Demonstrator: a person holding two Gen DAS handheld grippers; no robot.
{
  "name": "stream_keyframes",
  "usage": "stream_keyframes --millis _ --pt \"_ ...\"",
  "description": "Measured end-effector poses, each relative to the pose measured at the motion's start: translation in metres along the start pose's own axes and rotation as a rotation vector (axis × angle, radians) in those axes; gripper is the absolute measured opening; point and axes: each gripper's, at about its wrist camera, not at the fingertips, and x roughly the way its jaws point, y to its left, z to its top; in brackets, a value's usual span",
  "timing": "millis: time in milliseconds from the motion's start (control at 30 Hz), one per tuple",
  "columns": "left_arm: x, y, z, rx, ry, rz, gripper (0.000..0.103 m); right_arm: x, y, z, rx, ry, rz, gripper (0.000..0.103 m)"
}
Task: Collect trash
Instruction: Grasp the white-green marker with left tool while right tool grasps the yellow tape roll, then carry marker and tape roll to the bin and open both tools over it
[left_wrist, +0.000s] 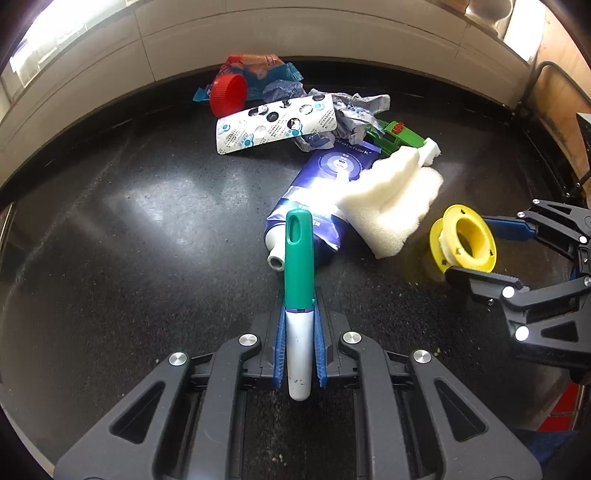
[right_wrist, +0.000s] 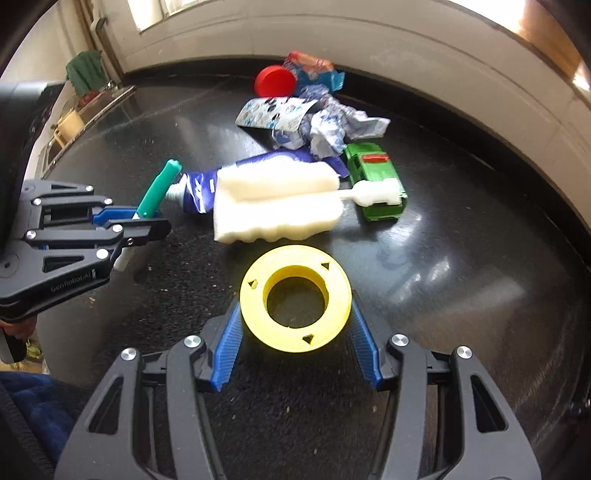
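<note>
My left gripper (left_wrist: 299, 306) is shut on a pen (left_wrist: 298, 258) with a green cap and white body, which points away over the black counter (left_wrist: 147, 240). The same pen (right_wrist: 159, 188) and left gripper (right_wrist: 147, 219) appear at the left of the right wrist view. A yellow spool (right_wrist: 295, 299) lies flat between the blue pads (right_wrist: 227, 343) of my right gripper (right_wrist: 295, 306), and both pads touch its rim. In the left wrist view the spool (left_wrist: 443, 236) sits at the right inside the right gripper (left_wrist: 469, 249).
Beyond the grippers lies a heap: a purple toothpaste tube (left_wrist: 317, 192), white foam sponge (left_wrist: 391, 206), green toy car (left_wrist: 399, 138), crumpled paper (left_wrist: 351, 114), white blister strip (left_wrist: 273, 129), red cap (left_wrist: 227, 94) and snack wrapper (left_wrist: 258, 68). A white tiled wall (left_wrist: 258, 29) backs the counter.
</note>
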Motion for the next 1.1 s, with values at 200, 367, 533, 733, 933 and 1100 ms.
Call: stream_keyframes --millis 200,367,533,733,933,1100 --pt "-0.032 0.008 -0.008 0.006 -0.031 -0.001 0.012 -0.039 0.006 -0.006 0.09 -0.036 -0.018 0.054" --pt "-0.064 0.012 -0.019 0.01 -0.053 0.004 0.012 -0.072 0.021 -0.013 0.141 -0.077 -0.026 0.054" --pt "-0.087 0.023 -0.034 0.005 -0.063 0.004 0.012 -0.092 0.04 -0.012 0.165 -0.109 -0.039 0.054" --pt "-0.107 0.046 -0.043 -0.021 -0.087 0.019 0.012 -0.105 0.062 -0.005 0.167 -0.129 -0.047 0.054" --pt "-0.132 0.089 -0.061 -0.107 -0.117 0.077 0.012 -0.104 0.102 0.019 0.093 -0.145 -0.012 0.054" --pt "-0.159 0.133 -0.096 -0.205 -0.135 0.164 0.012 -0.096 0.153 0.045 0.0 -0.157 0.066 0.054"
